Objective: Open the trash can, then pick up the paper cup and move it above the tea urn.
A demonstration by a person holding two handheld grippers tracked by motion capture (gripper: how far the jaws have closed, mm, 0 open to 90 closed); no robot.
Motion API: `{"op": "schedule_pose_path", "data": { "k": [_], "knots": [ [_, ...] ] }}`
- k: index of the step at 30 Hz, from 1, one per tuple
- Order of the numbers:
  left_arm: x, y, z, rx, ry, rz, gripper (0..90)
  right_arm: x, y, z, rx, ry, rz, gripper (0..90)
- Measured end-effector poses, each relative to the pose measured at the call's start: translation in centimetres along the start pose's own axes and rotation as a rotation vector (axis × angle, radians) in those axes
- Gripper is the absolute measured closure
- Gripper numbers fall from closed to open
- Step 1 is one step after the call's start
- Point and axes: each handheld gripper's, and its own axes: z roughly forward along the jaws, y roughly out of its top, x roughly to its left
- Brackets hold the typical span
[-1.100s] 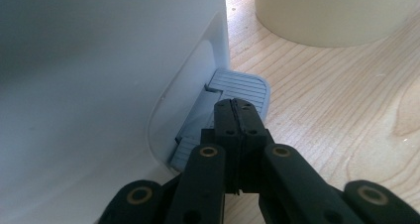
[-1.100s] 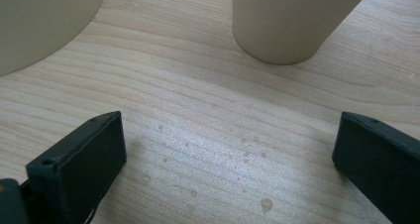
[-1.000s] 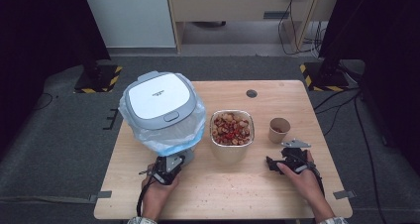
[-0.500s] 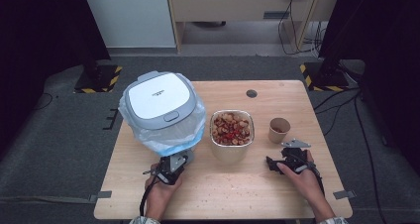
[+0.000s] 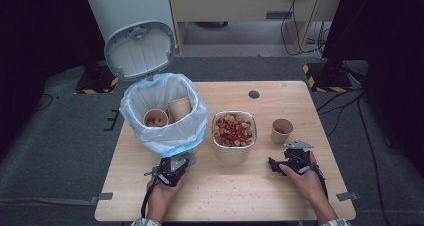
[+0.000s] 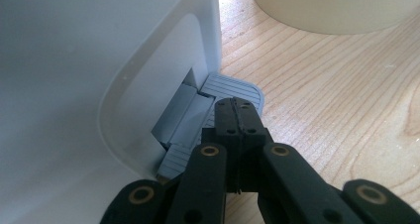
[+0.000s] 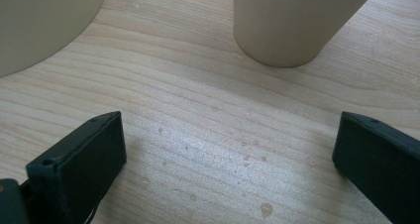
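With your left gripper (image 6: 236, 116), its fingers pinched together and empty, pressing the grey pedal (image 6: 233, 87) at the foot of the open bin (image 5: 165, 116) left of centre, your right gripper (image 5: 284, 164), fingers spread wide, rests low on the desk (image 5: 280, 196), the paper cup (image 7: 292, 21) just ahead toward frame top.
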Motion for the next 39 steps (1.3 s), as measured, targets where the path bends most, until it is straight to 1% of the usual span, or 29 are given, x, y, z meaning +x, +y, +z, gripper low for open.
{"op": "schedule_pose_path", "data": {
  "k": [8, 18, 25, 28, 30, 31, 33, 34, 39],
  "knots": [
    [0.10, -0.03, -0.02, -0.001, -0.007, -0.014, 89.7, 0.00, 0.00, 0.00, 0.000, 0.000, 0.000, 0.6],
    [0.15, -0.06, -0.02, -0.003, -0.011, -0.018, 89.8, 0.00, 0.00, 0.00, 0.000, 0.000, 0.001, 0.6],
    [0.22, -0.09, -0.02, -0.007, -0.015, -0.029, 89.7, 0.01, 0.00, 0.00, -0.001, 0.000, 0.002, 0.6],
    [0.20, -0.08, -0.02, -0.006, -0.014, -0.029, 89.8, -0.09, 0.02, -0.03, 0.004, 0.007, -0.007, 0.7],
    [0.23, -0.08, -0.02, -0.006, -0.015, -0.030, 89.7, -0.26, 0.09, -0.11, 0.010, 0.017, -0.017, 2.9],
    [0.24, -0.08, -0.02, -0.006, -0.016, -0.031, 89.8, -0.33, 0.15, -0.19, 0.010, 0.014, -0.018, 5.1],
    [0.23, -0.08, -0.02, -0.006, -0.016, -0.031, 89.8, -0.42, 0.24, -0.43, 0.002, 0.007, -0.018, 4.0],
    [0.23, -0.08, -0.02, -0.006, -0.016, -0.031, 89.7, -0.47, 0.30, -0.52, -0.007, -0.007, -0.015, 4.9],
    [0.24, -0.08, -0.02, -0.006, -0.016, -0.032, 89.8, -0.83, 0.37, -0.82, -0.022, -0.033, 0.001, 7.8]
  ]
}}
